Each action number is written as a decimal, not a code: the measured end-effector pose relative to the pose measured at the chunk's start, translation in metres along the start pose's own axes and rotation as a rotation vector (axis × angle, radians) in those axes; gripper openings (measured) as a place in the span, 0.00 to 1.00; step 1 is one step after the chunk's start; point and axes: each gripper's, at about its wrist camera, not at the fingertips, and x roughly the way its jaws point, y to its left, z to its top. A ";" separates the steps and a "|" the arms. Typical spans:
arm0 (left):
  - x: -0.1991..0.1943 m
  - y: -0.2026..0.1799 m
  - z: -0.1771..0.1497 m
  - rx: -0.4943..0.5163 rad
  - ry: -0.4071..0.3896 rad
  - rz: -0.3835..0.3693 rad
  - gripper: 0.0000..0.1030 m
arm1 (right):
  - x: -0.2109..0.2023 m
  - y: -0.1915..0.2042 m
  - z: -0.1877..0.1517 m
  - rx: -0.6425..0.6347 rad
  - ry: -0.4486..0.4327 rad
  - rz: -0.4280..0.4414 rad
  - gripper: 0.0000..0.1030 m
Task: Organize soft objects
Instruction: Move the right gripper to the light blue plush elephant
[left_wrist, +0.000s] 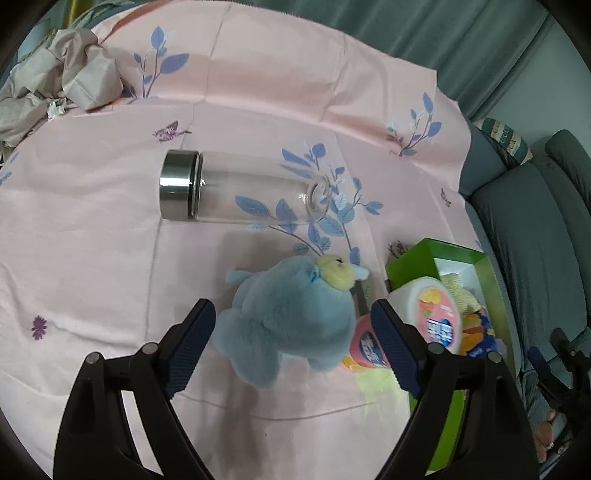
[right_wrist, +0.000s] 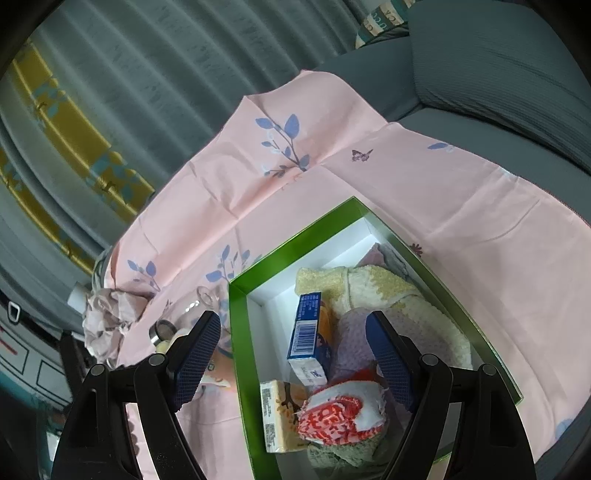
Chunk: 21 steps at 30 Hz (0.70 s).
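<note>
A blue plush toy (left_wrist: 291, 321) with a small yellow head lies on the pink floral cloth (left_wrist: 110, 240). My left gripper (left_wrist: 291, 343) is open, its fingers on either side of the plush, not closed on it. A green box (right_wrist: 240, 332) with a white inside holds a yellow towel (right_wrist: 388, 288), a red-and-white cloth (right_wrist: 340, 413), a blue pack (right_wrist: 308, 328) and a tan pack (right_wrist: 275, 421). My right gripper (right_wrist: 295, 354) is open and empty above the box. The box (left_wrist: 424, 254) shows at the right in the left wrist view.
A clear glass bottle (left_wrist: 240, 192) with a steel cap lies on its side on the cloth. A pink-lidded white tub (left_wrist: 432, 310) leans at the box's edge. Crumpled beige fabric (left_wrist: 55, 85) lies at the far left. A grey sofa (left_wrist: 535, 240) borders the right.
</note>
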 end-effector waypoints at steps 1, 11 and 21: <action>0.003 0.001 0.000 -0.003 0.002 0.007 0.78 | 0.000 0.001 0.000 0.000 0.001 0.000 0.80; -0.006 0.022 -0.008 -0.077 0.012 -0.087 0.52 | -0.003 0.028 -0.002 -0.086 0.008 0.068 0.80; -0.071 0.046 -0.072 -0.031 -0.029 -0.029 0.50 | 0.009 0.112 -0.038 -0.307 0.130 0.250 0.80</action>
